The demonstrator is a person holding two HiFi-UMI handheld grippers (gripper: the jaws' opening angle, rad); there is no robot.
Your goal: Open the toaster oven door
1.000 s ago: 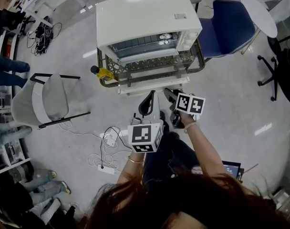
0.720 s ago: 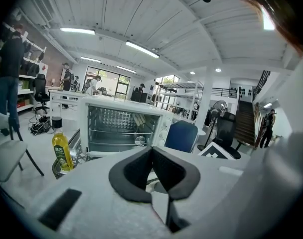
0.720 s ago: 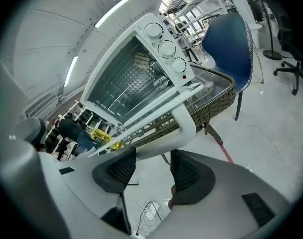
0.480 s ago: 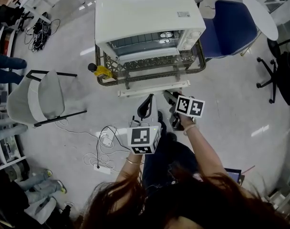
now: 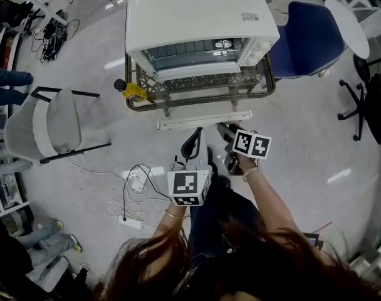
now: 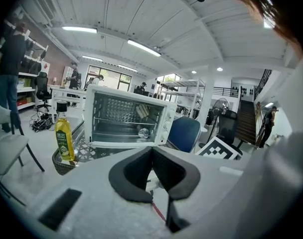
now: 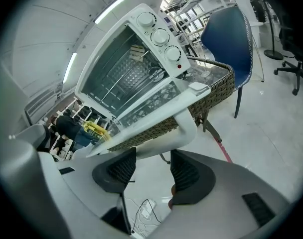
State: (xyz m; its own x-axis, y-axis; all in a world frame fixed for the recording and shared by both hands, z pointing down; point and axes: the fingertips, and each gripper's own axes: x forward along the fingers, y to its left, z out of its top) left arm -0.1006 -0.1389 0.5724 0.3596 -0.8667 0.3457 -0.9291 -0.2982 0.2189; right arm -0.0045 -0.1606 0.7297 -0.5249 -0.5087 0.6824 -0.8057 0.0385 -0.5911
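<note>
The white toaster oven (image 5: 197,11) stands in a wicker tray (image 5: 268,80). Its glass door hangs open and flat toward me, ending in a white handle bar (image 5: 203,120). In the right gripper view the handle (image 7: 159,133) crosses just beyond my right gripper (image 7: 154,166), which is open with nothing between its pads. In the head view that right gripper (image 5: 225,132) sits just below the handle's right half. My left gripper (image 5: 192,144) is held a little lower, its pads meeting at the tips, shut on nothing. The left gripper (image 6: 152,151) looks at the oven (image 6: 126,118) from a distance.
A yellow oil bottle (image 5: 131,91) stands at the tray's left corner. To the right is a blue chair (image 5: 303,33), to the left a grey chair (image 5: 46,124). Cables and a power strip (image 5: 137,190) lie on the floor near my feet. A black office chair (image 5: 372,99) is far right.
The head view has drifted, so the oven sits slightly higher. Both grippers have eased a little back from the handle. The door stays down.
</note>
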